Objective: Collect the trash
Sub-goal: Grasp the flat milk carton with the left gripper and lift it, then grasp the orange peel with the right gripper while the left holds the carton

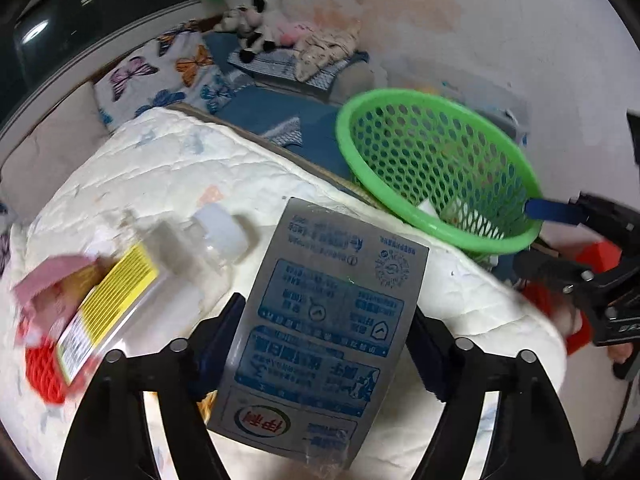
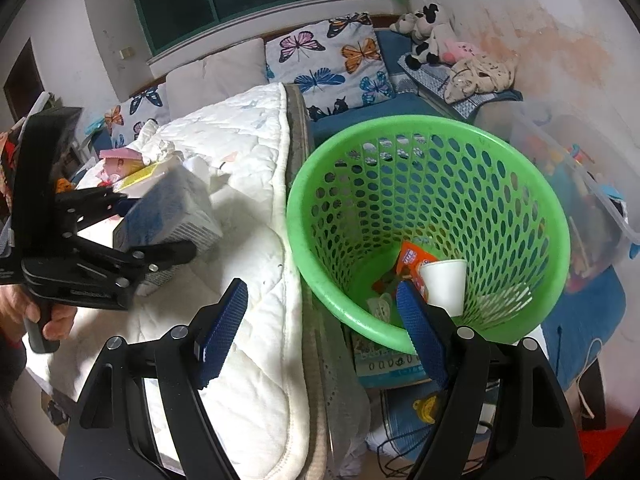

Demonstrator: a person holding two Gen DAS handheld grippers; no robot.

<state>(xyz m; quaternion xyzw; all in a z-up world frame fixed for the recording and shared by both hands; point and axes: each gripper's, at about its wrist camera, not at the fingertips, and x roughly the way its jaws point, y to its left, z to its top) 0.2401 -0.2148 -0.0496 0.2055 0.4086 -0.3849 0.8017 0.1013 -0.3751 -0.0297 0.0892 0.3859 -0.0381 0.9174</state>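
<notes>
A grey milk carton (image 1: 324, 308) with blue print sits between the pads of my left gripper (image 1: 324, 332), which press on both its sides above the white quilted mattress (image 1: 160, 168). The right wrist view shows the same carton (image 2: 172, 208) held in the left gripper (image 2: 158, 224). My right gripper (image 2: 320, 286) is open and holds nothing, one finger over the mattress edge, the other at the rim of the green mesh basket (image 2: 428, 184). Inside the basket lie a white paper cup (image 2: 444, 284) and an orange wrapper (image 2: 412, 260). The basket (image 1: 436, 160) stands beyond the bed edge.
On the mattress left of the carton lie a clear bottle with a white cap (image 1: 216, 232), a yellow-labelled packet (image 1: 108, 304) and a pink scrap (image 1: 48, 280). Butterfly cushions (image 2: 328, 60) and a plush cow (image 2: 428, 28) lie behind. A clear storage box (image 2: 568, 184) stands right of the basket.
</notes>
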